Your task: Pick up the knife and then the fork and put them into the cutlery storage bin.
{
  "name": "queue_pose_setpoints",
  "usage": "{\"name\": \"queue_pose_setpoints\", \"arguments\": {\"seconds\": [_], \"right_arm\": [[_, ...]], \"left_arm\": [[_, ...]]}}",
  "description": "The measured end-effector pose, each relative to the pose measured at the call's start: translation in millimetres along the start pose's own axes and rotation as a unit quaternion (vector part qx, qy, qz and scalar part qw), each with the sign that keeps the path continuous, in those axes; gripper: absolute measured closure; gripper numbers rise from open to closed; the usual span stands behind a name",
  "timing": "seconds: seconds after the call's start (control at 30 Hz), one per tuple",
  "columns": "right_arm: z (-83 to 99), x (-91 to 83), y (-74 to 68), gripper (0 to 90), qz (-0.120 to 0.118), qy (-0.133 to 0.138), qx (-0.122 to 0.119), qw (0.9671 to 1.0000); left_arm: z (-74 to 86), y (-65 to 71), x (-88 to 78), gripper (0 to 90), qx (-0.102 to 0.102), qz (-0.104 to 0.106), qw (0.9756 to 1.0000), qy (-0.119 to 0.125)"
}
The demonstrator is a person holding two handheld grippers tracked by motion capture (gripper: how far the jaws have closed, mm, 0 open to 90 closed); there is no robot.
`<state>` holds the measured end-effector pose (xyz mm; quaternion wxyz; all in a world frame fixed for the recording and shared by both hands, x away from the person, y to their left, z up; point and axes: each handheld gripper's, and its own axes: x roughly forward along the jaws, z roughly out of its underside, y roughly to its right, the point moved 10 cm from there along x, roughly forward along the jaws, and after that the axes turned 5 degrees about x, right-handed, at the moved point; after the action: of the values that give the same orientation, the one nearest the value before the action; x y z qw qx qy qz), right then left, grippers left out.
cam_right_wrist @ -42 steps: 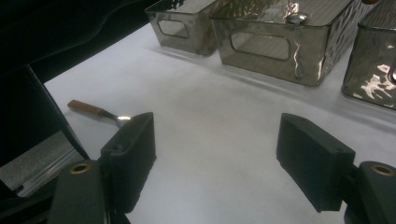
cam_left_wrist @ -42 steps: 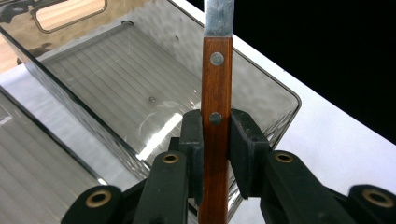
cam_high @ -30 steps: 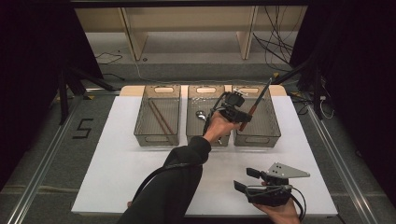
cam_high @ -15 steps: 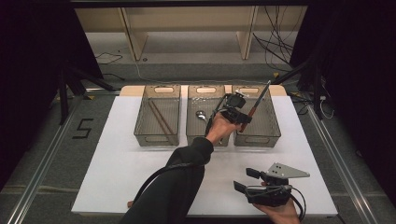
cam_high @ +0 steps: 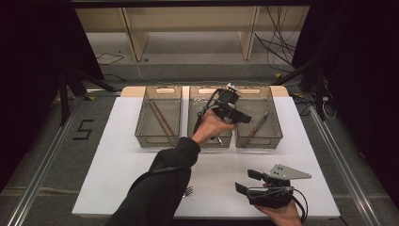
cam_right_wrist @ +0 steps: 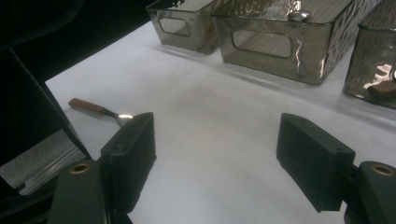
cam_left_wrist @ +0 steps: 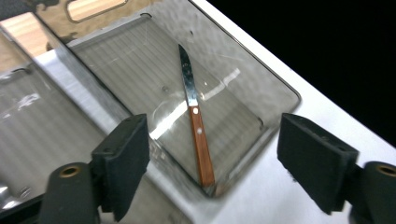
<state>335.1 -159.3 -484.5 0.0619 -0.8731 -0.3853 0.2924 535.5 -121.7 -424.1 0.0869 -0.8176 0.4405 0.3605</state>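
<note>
Since the earlier high view the left gripper (cam_high: 242, 116) has lifted a bit over the bins and its jaws have just been opening, w/ nothing between them now; the knife (cam_left_wrist: 194, 122) lies loose on the floor of the right bin (cam_high: 275, 136), blade toward the far end, wooden handle toward the near corner. Left gripper view looks straight down on it: both black pads stand wide apart, well above the knife, touching nothing. So that item looks delivered, in my reading. Right gripper (cam_high: 248, 181) rests low at the near right of the white table (cam_high: 117, 174), held in the person's hand, jaws spread and empty too; it has not shifted vs. the earlier frames. 3 clear bins sit in a row at the far side: left bin (cam_high: 143, 136) holds what look like chopsticks, middle bin (cam_high: 202, 136) has a spoon (cam_right_wrist: 299, 16) or 2 (hard to tell past the arm), right bin has the knife. Left to do, as far as pics show: a fork (cam_high: 188, 191) lies on the table near the front edge, beside the sleeve, well apart from the bins; right gripper view shows its wooden handle and shiny neck just past the left pad. Prob. next pick, though which bin it goes to I can't tell.
</note>
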Motion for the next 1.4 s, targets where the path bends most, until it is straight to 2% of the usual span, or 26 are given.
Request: {"name": "queue_pose_setpoints", "arguments": {"seconds": [0.07, 0.1, 0.13, 0.23, 0.4, 0.47, 0.53, 0.67, 0.9, 0.97, 1.03, 1.13, 1.33, 1.4], "right_arm": [[-0.2, 0.2, 0.2, 28.9, 0.001, 0.001, -0.002, 1.0], [-0.2, 0.0, 0.2, 28.9, 0.001, 0.001, 0.0, 1.0], [-0.2, 0.1, 0.3, 28.9, 0.001, 0.001, 0.0, 1.0], [-0.4, 0.3, 0.8, 28.9, 0.003, 0.002, 0.002, 1.0], [-0.7, 0.6, 1.2, 28.9, 0.004, 0.003, 0.002, 1.0], [-0.9, 1.1, 1.9, 28.9, 0.005, 0.004, 0.002, 1.0], [-0.9, 1.2, 2.1, 28.8, 0.006, 0.005, 0.002, 1.0], [-0.9, 0.9, 2.4, 28.8, 0.006, 0.005, 0.004, 1.0], [-1.0, 0.9, 2.5, 28.8, 0.008, 0.004, 0.004, 1.0], [-1.5, 1.1, 2.3, 28.7, 0.007, 0.005, 0.002, 1.0], [-1.8, 1.0, 2.0, 28.8, 0.007, 0.006, -0.001, 1.0], [-1.3, 1.6, 2.3, 28.7, 0.008, 0.004, 0.0, 1.0], [-0.8, 2.7, 2.1, 28.7, 0.008, 0.003, -0.001, 1.0], [-1.0, 2.6, 2.0, 28.7, 0.008, 0.003, 0.0, 1.0]], "left_arm": [[6.1, -0.4, -14.6, 20.9, 0.008, -0.001, 1.0, 0.004], [14.4, -1.8, -29.7, 20.1, 0.017, 0.0, 0.9998, 0.006], [14.4, -1.8, -29.7, 19.1, 0.017, 0.0, 0.9998, 0.006], [29.7, -5.8, -51.0, 17.4, 0.024, 0.001, 0.9996, 0.012], [62.6, -14.5, -76.2, 16.3, 0.029, -0.013, 0.9993, 0.016], [78.6, -16.6, -85.7, 15.8, 0.041, -0.02, 0.9989, 0.012], [91.3, -17.9, -92.8, 15.8, 0.035, -0.019, 0.9991, 0.015], [117.0, -19.7, -103.6, 15.7, 0.034, -0.023, 0.9991, 0.009], [153.7, -20.4, -115.3, 15.6, 0.047, -0.035, 0.9982, -0.016], [164.8, -22.0, -119.1, 15.5, 0.055, -0.038, 0.9972, -0.034], [172.0, -23.2, -123.5, 15.5, 0.06, -0.046, 0.9963, -0.04], [187.9, -24.1, -132.3, 15.4, 0.065, -0.047, 0.9952, -0.056], [212.1, -29.8, -143.6, 15.3, 0.062, -0.054, 0.9936, -0.078], [218.9, -29.3, -146.3, 15.3, 0.066, -0.052, 0.9926, -0.087]]}}
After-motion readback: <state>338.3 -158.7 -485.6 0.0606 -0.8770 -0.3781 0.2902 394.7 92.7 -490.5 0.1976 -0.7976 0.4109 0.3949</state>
